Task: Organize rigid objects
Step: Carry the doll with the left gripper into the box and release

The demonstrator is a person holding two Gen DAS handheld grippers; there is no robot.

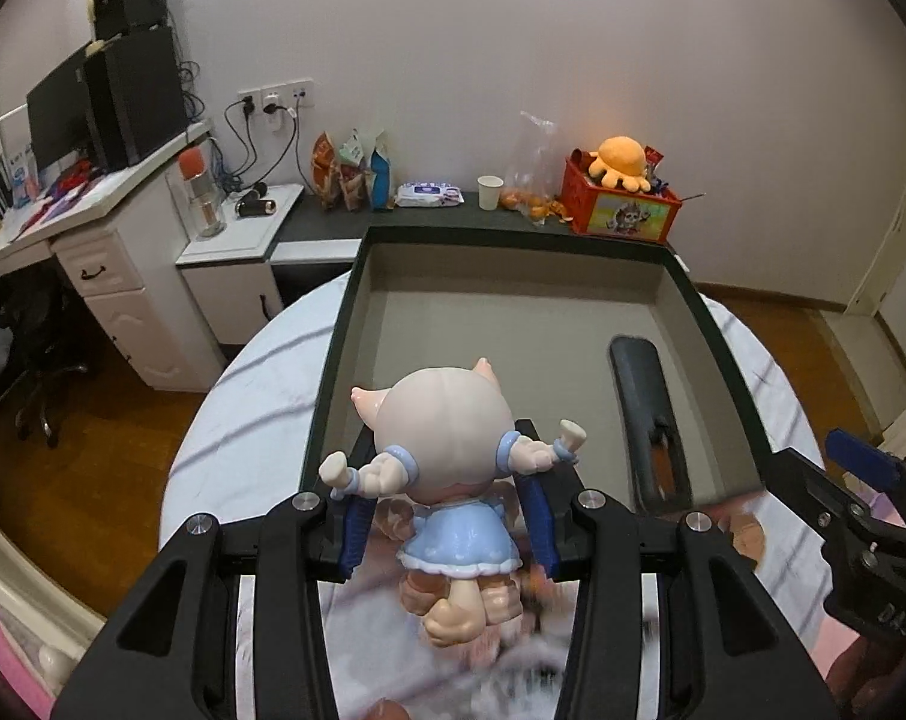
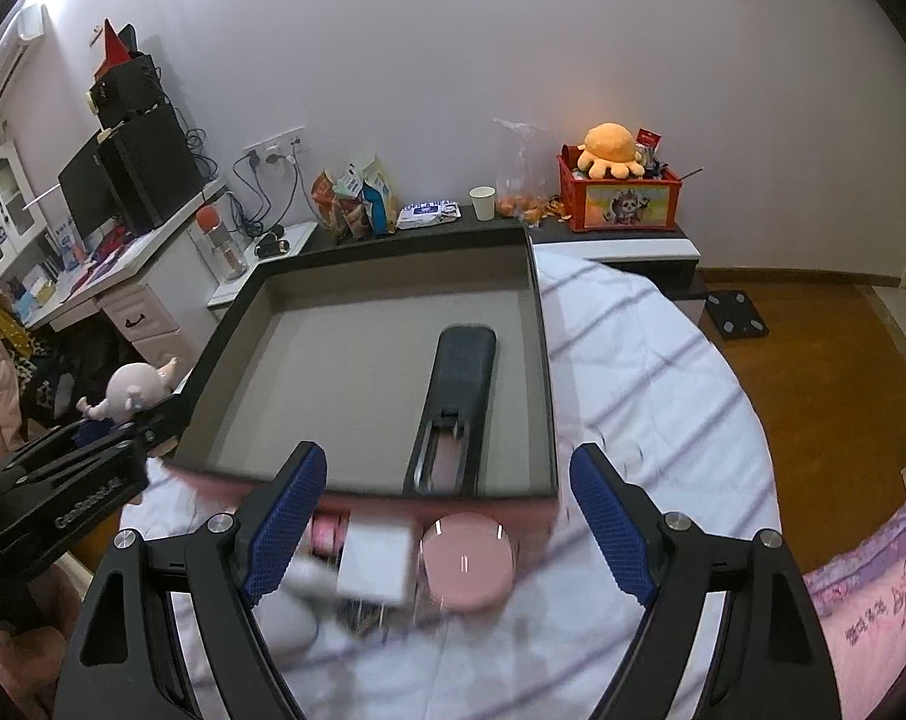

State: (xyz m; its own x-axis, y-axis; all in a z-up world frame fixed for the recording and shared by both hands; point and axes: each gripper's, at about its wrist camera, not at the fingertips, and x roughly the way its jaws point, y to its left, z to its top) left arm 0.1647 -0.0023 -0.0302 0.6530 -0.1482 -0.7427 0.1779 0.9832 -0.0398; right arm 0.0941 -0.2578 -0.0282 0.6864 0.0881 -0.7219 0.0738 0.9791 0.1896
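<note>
Black linkage arms fill the foreground of the left wrist view, where the left tongs are clamped on a glossy plastic doll figurine with a pale bald head, pink ears and a light blue dress. Its blue ribbed pads press the doll's sides just under the raised arms; the doll faces away from the camera and hangs above the near edge of a shallow rectangular cardboard box with a dark green rim and grey inside. A long black handle-like object lies lengthwise inside the box, near its right wall. The box rests on a bed covered by a white sheet with dark stripes. At the right edge the right tongs are partly in sight.

Seen from the right wrist, the right tongs stand wide apart, gripping nothing. Between and below their pads lie a round pink case and a white square block, both blurred, on the sheet just in front of the box. The doll shows at far left, beside the box's left corner. Behind are a dark shelf with snack bags, a paper cup, a red crate holding an orange plush octopus, a white desk with a monitor, and wooden floor.
</note>
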